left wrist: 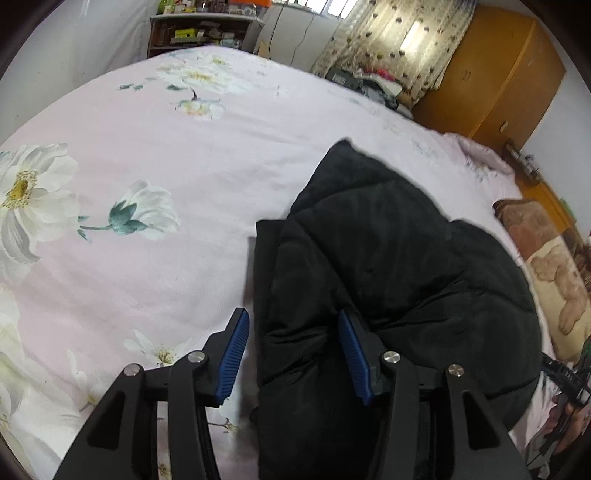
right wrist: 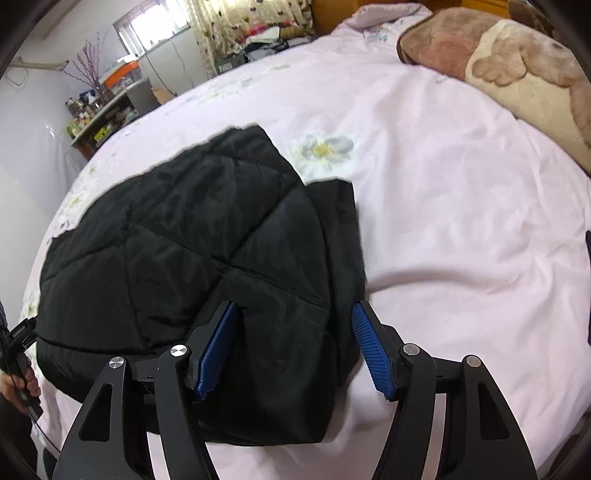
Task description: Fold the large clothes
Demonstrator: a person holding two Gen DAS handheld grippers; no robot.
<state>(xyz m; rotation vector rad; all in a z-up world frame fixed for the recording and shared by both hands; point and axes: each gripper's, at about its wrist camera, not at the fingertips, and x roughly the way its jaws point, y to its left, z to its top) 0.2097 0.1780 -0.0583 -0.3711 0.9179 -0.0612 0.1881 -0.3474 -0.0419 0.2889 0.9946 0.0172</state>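
Observation:
A black quilted jacket (left wrist: 388,258) lies folded in a bundle on the pink floral bedsheet (left wrist: 147,147). My left gripper (left wrist: 293,325) is open, its blue pads on either side of the jacket's near left edge, just above the fabric. In the right wrist view the same jacket (right wrist: 184,240) lies at centre left. My right gripper (right wrist: 295,325) is open over the jacket's near right edge, with the folded strip of fabric between its fingers. Neither gripper pinches the cloth.
A brown and cream plush blanket (right wrist: 517,74) lies at the bed's head end. A wooden wardrobe (left wrist: 498,81), curtains and cluttered shelves (left wrist: 199,33) stand beyond the bed. The other hand-held gripper (right wrist: 18,343) shows at the left edge.

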